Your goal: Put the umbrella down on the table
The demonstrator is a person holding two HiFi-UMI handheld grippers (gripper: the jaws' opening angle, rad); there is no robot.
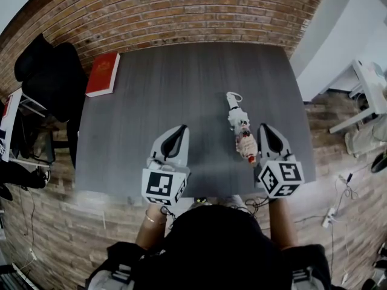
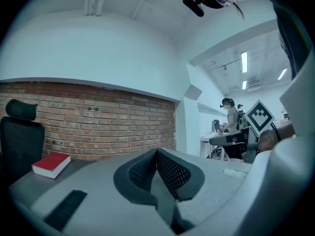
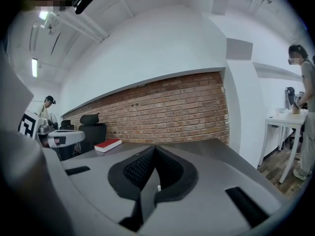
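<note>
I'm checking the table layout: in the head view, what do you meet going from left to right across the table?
red book → left gripper → umbrella → right gripper

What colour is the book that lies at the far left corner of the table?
The book is red; it shows best in the head view.

Office: brick wall [image 1: 181,11], swivel chair [image 1: 51,71], white desk [image 3: 286,119]
</note>
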